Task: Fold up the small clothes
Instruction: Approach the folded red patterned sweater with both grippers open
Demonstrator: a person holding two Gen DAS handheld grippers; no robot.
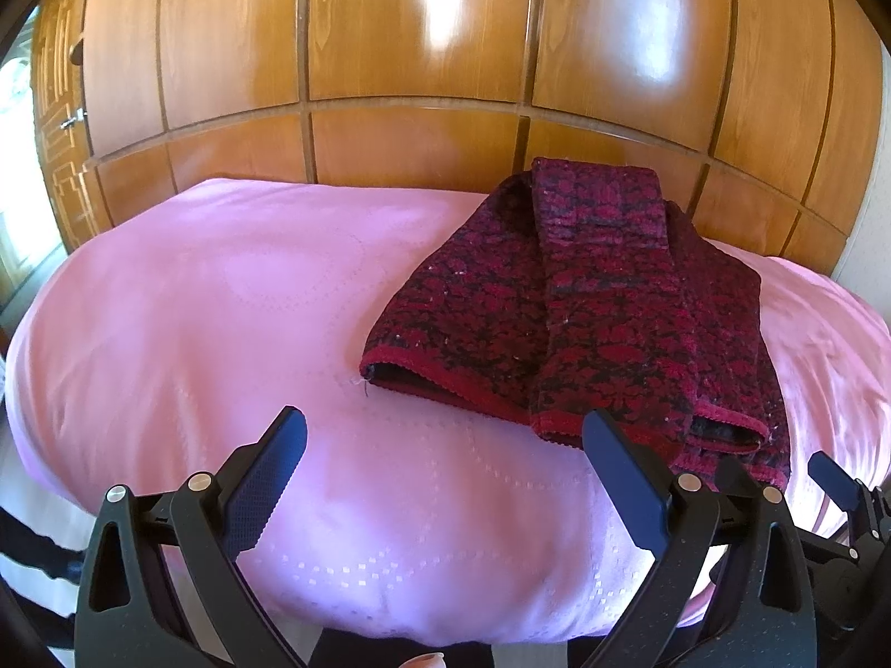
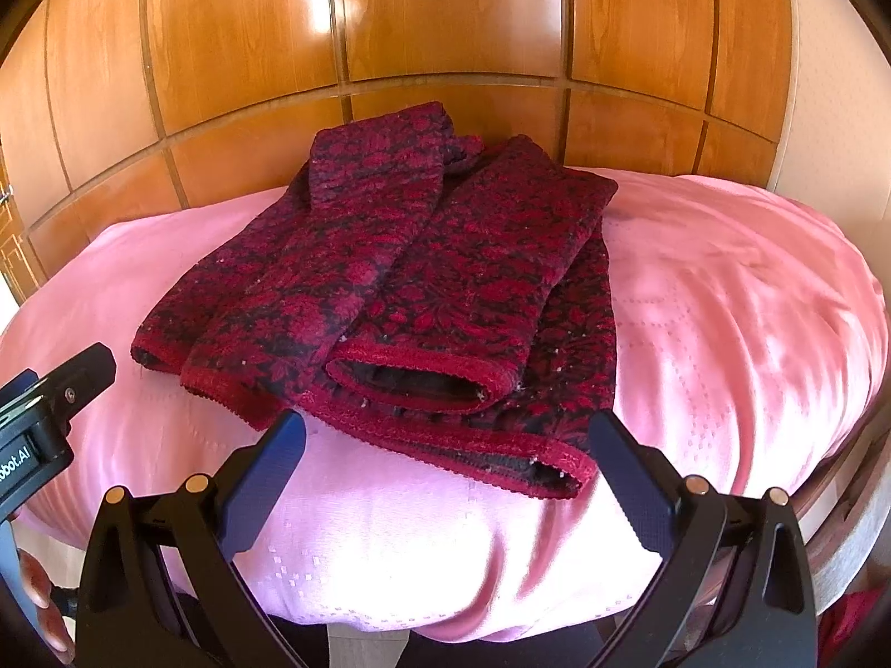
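One knit sweater (image 2: 401,278), red-black, lies on pink-covered bed (image 2: 724,334), sleeves folded in. Thick, soft, floppy, likely light. Best hold: ribbed hem corners. Left hand-held gripper (image 1: 445,434) and right hand-held gripper (image 2: 445,440) both wide, empty.

Left gripper (image 1: 445,445): jaws spread, nothing between them, bare pink bedcover (image 1: 223,306) ahead and to its left, free lane there. Folded red-black knit garment (image 1: 584,300) sits ahead-right, its hem just beside the right finger. Right gripper (image 2: 448,448): jaws spread, garment hem directly ahead between the fingertips; open cover to its right. Wooden wardrobe (image 2: 445,28) walls off the far side.
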